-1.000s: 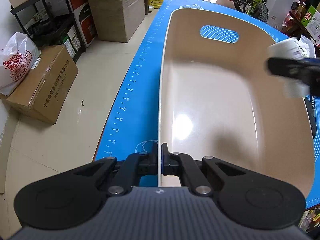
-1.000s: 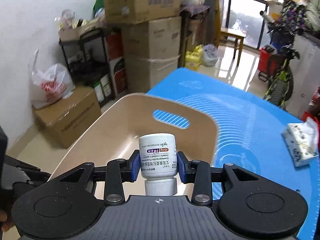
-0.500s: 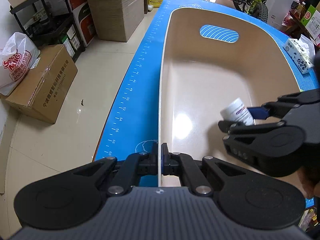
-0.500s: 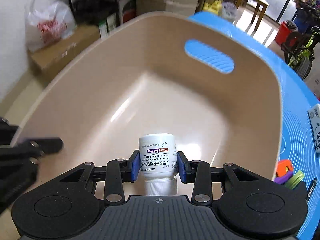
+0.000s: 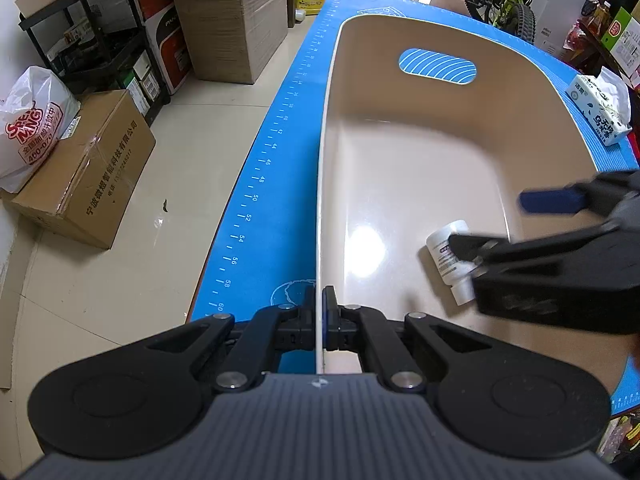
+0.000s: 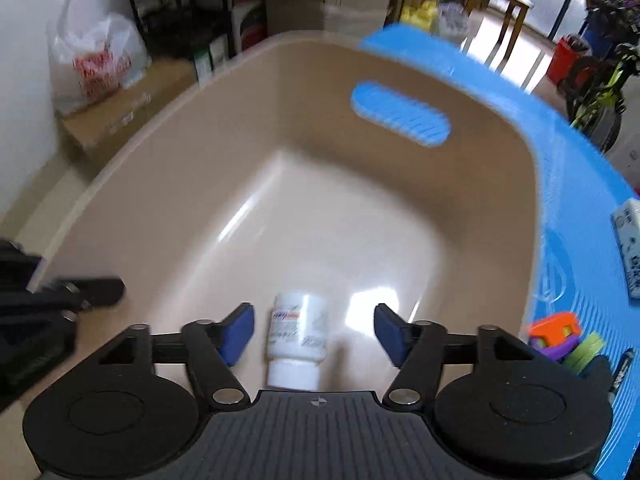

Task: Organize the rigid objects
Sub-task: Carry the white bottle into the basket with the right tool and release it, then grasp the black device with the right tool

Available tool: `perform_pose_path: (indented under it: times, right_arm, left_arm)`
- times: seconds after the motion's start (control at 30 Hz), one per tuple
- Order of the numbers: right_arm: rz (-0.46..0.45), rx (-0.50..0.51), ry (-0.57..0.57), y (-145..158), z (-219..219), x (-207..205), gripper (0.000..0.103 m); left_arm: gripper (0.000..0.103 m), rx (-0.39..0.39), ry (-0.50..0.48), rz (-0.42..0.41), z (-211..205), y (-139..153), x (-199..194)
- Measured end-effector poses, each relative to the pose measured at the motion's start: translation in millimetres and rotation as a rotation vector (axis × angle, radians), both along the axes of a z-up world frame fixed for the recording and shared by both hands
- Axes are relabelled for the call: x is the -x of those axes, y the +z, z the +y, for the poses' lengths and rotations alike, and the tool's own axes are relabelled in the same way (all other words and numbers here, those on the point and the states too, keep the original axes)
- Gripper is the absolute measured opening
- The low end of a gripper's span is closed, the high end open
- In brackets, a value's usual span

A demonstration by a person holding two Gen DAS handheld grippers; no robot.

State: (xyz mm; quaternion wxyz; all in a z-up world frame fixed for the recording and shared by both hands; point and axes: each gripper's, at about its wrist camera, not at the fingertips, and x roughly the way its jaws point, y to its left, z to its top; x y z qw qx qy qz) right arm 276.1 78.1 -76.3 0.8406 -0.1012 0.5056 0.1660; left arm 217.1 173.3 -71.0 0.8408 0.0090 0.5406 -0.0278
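Observation:
A beige plastic basin [image 5: 332, 128] [image 6: 168, 184] stands on the blue mat [image 5: 280, 160]. My left gripper [image 5: 319, 312] is shut on the basin's near-left rim. A white pill bottle [image 6: 298, 332] [image 5: 448, 260] lies on its side on the basin floor, cap toward the camera. My right gripper [image 6: 314, 332] is open with its blue pads either side of the bottle and apart from it; it also shows in the left wrist view [image 5: 520, 224].
A tissue pack [image 5: 598, 114] [image 6: 630, 248] lies on the mat right of the basin. Small colourful toys [image 6: 560, 340] and a dark marker [image 6: 620, 372] lie near the basin's right side. Cardboard boxes [image 5: 92, 176] and a shelf stand on the floor to the left.
My right gripper carried the bottle down into the basin, then opened. The bottle now lies loose on the basin floor. My left gripper has kept its hold on the rim.

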Motion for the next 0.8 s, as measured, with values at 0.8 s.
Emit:
perform_pose_path:
  times: [0.8]
  right_arm:
    - [-0.07,-0.125,-0.521,40,-240,-4,0.088]
  left_arm:
    - [0.004,-0.011,0.0,0.003,-1,0,0]
